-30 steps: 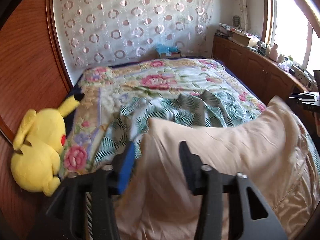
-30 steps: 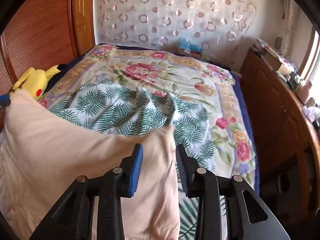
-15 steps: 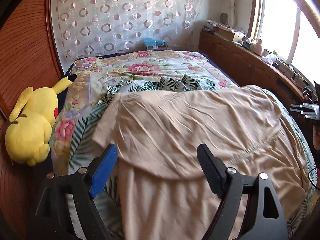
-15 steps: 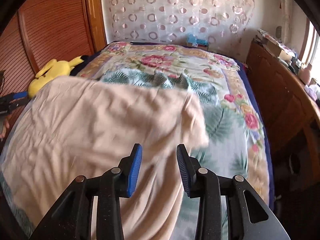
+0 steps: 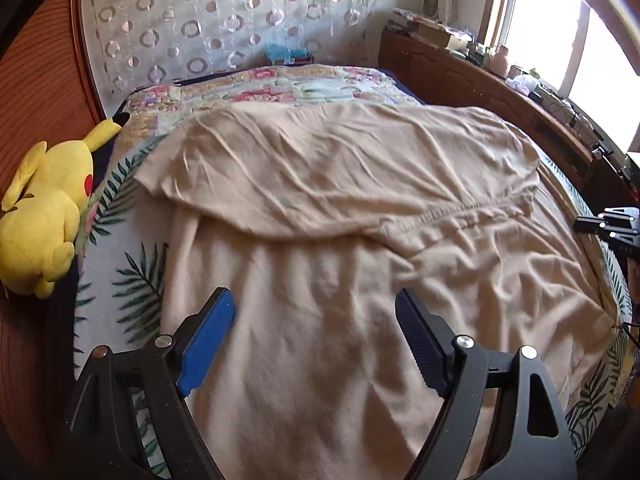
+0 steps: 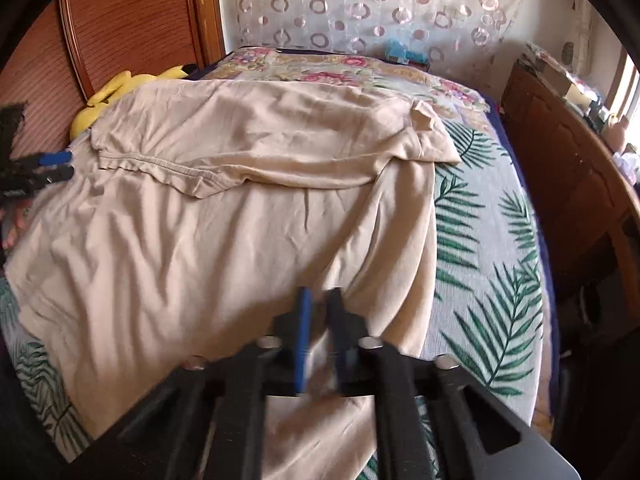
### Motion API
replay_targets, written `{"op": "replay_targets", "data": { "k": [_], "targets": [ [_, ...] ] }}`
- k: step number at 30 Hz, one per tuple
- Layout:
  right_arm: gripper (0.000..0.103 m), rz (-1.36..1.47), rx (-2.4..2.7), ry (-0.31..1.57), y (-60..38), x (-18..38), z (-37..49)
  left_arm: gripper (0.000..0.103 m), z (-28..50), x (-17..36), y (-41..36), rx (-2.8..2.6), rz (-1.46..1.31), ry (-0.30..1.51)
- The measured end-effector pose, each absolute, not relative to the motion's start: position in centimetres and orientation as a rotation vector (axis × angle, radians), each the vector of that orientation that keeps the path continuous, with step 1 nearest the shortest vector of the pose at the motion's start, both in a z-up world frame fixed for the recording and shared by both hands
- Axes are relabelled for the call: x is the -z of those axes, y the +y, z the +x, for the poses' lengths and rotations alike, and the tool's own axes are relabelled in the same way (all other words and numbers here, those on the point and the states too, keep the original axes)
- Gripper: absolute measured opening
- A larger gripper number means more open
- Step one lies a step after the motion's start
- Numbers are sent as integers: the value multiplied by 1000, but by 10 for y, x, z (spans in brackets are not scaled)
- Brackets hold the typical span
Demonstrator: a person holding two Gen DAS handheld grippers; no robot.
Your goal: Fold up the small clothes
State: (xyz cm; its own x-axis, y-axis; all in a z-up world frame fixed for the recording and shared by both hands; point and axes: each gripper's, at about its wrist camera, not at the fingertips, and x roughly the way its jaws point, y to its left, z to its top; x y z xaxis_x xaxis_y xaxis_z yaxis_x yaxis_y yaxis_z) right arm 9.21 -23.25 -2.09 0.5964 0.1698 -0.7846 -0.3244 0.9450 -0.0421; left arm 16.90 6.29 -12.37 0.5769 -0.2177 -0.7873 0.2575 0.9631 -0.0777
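Note:
A beige garment [image 5: 340,216] lies spread on the bed, its far part folded back over the near part, with a hem seam across the middle; it also shows in the right wrist view [image 6: 224,200]. My left gripper [image 5: 316,312] is wide open above the near part of the garment, holding nothing. My right gripper [image 6: 320,300] is blurred, its jaws nearly together with a fold of the beige cloth between them at the garment's near right edge. The right gripper shows at the right edge of the left view [image 5: 608,224]; the left one shows at the left edge of the right view [image 6: 40,168].
The bed has a leaf and flower quilt [image 6: 492,264]. A yellow plush toy [image 5: 44,208] lies at the bed's left edge by the wooden wall panel [image 5: 36,92]. A wooden cabinet [image 6: 576,168] with clutter runs along the right side. A patterned curtain [image 5: 224,20] hangs behind.
The garment went from lifted in the air to lying folded on the bed. My left gripper opened wide and let go. My right gripper's jaws closed in on the near cloth edge.

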Motion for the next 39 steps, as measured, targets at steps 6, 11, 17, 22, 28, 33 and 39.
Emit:
{"op": "replay_targets", "data": {
  "k": [6, 11, 17, 22, 28, 33, 39],
  "targets": [
    [1, -164, -235, 842, -276, -2, 72, 84, 163, 130, 62, 263, 90, 899],
    [1, -122, -110, 839, -337, -14, 56, 93, 164, 133, 58, 267, 113, 907],
    [2, -127, -28, 894, -356, -3, 57, 102, 165, 135, 52, 283, 128, 922],
    [28, -123, -73, 829, -321, -8, 55, 102, 165, 135, 51, 283, 129, 922],
    [38, -135, -215, 813, -277, 5, 32, 102, 158, 134, 50, 260, 131, 919],
    [38, -160, -284, 852, -257, 28, 12, 102, 135, 134, 59, 248, 105, 920],
    [9, -219, -251, 857, -269, 38, -6, 102, 123, 137, 70, 227, 97, 914]
  ]
}}
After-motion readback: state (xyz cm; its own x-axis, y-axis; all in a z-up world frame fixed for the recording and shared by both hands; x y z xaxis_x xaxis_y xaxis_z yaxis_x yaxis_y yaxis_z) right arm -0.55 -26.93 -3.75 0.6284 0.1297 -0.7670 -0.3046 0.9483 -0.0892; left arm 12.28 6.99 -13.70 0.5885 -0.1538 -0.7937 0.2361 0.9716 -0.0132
